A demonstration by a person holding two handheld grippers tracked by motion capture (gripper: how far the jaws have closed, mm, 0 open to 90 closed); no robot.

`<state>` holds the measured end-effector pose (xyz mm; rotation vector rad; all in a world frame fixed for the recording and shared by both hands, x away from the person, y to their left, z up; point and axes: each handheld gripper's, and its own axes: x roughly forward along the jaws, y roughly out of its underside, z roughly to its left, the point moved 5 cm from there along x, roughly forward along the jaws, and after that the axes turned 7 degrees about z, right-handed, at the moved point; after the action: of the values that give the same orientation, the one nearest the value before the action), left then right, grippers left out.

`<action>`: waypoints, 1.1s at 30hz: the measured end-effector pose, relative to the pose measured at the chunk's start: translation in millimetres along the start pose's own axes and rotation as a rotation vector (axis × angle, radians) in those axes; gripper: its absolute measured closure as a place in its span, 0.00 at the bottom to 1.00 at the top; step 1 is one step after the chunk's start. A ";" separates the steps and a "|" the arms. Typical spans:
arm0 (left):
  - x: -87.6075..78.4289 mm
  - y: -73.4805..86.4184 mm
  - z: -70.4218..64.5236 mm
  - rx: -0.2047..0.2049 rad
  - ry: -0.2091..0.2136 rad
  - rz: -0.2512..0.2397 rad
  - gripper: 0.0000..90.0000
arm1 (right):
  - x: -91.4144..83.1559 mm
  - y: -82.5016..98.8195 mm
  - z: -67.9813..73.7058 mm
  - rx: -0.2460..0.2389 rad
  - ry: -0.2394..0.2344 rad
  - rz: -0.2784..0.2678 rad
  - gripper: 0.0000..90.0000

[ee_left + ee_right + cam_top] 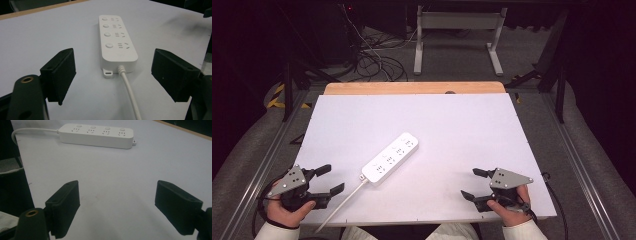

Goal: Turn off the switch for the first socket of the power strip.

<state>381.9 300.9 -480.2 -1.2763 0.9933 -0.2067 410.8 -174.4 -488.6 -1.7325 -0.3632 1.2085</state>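
I hold a tool in each hand at the near edge of the white tabletop (452, 120). My left tool (328, 180) sits at the near left corner with its jaws spread wide and nothing between them; my right tool (474, 183) sits at the near right corner, also spread wide and empty. Both point inward, toward the middle of the board.

The white power strip (391, 158) lies flat on the tabletop a little left of centre, closer to my left tool than to my right, and touching neither. Its long axis runs on a diagonal: the cable end points toward the near left, the free end toward the far right. Its socket face is up, with four round buttons in a row along one side and a socket group next to each.

The white cable (341, 204) leaves the near-left end of the strip and runs on along the same diagonal to the near edge of the board, passing just to the right of my left tool.

In the left gripper view the power strip (115, 40) lies almost straight ahead between my open jaws, cable end nearest, with a small mounting tab beside the cable exit. In the right gripper view the strip (96, 135) lies well ahead, crosswise, its cable (32, 130) curving off to the left
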 end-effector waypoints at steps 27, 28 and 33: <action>-6.8 3.5 -4.8 0.037 -0.045 -0.036 0.21 | 1.6 2.1 1.2 -0.005 -0.010 0.004 0.21; -6.7 3.0 -5.7 0.039 -0.046 -0.040 0.21 | 1.6 2.0 1.3 -0.005 -0.010 0.004 0.21; -6.8 2.3 -6.0 0.040 -0.051 -0.041 0.21 | 1.5 1.8 1.7 -0.007 -0.011 0.003 0.21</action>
<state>372.7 301.8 -478.5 -1.2606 0.9155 -0.2234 409.6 -173.4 -491.0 -1.7336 -0.3718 1.2203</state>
